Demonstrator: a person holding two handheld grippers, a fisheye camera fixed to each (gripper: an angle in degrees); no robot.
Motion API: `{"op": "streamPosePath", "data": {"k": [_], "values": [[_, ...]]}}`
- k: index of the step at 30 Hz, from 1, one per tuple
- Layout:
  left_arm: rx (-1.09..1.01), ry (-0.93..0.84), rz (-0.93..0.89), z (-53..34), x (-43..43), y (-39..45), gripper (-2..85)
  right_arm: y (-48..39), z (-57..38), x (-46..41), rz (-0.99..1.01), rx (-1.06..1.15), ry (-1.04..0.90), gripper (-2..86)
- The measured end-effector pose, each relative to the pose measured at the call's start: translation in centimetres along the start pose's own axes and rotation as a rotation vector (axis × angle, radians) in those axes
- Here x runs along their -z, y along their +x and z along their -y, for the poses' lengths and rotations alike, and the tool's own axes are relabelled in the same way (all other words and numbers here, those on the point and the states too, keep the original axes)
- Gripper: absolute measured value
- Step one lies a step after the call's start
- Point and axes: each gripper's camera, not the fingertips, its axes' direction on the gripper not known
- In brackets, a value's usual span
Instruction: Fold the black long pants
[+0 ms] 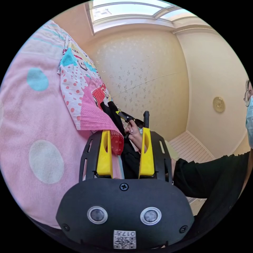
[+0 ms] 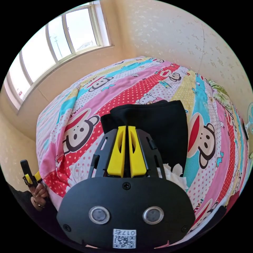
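Yellow jaws of the right gripper (image 2: 126, 129) are sitting pressed nearly together in the right gripper view, a thin strip of black cloth lying in the narrow gap; whether both jaws are pressing on it I cannot tell. Beyond them the black long pants (image 2: 155, 126) are lying folded into a compact block on the cartoon-print bedsheet (image 2: 87, 105), a bit of white fabric (image 2: 174, 171) showing at their near edge. At that view's lower left a hand (image 2: 39, 193) is gripping the left gripper's handle off the bed's edge. In the left gripper view the left gripper (image 1: 126, 134) is standing spread, nothing between its jaws, tilted beside a pink blanket (image 1: 31, 126); past it, the person's other hand (image 1: 135, 133), black-sleeved arm extended, is holding the right gripper at the pants.
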Motion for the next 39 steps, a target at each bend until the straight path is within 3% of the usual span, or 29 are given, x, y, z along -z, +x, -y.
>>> {"op": "streamPosePath", "data": {"k": [2, 6, 13, 16, 23, 29, 35, 39], "values": [[0.007, 0.004, -0.003, 0.3, 0.2, 0.1, 16.4, -0.1, -0.9, -1.1, 0.072, 0.045, -0.069, 2.0], [0.035, 0.020, -0.014, 0.8, 0.5, -0.1, 16.4, 0.0, -1.4, 0.6, 0.174, 0.012, 0.007, 3.4], [0.045, 0.006, -0.010, 1.6, 0.7, -0.1, 16.3, -4.7, 0.0, 0.3, 0.038, 0.143, -0.095, 17.5], [0.054, 0.006, -0.012, 1.9, 0.9, -0.3, 16.3, -7.6, 0.7, -4.9, -0.205, 0.162, -0.317, 17.1], [0.066, -0.003, -0.030, 2.3, 1.5, -1.2, 16.3, -6.0, 3.2, -4.5, -0.267, 0.179, -0.430, 4.6], [0.065, -0.006, -0.033, 2.5, 2.1, -2.1, 16.3, 3.0, 6.9, 8.0, -0.331, 0.087, -0.249, 3.6], [0.068, -0.010, -0.024, 2.3, 2.5, -3.5, 16.2, 11.4, 3.7, 17.8, -0.315, 0.022, -0.122, 3.1], [0.054, -0.017, -0.016, 2.0, 2.8, -4.4, 16.3, 13.4, 0.7, 22.4, -0.061, -0.020, 0.067, 3.1]]}}
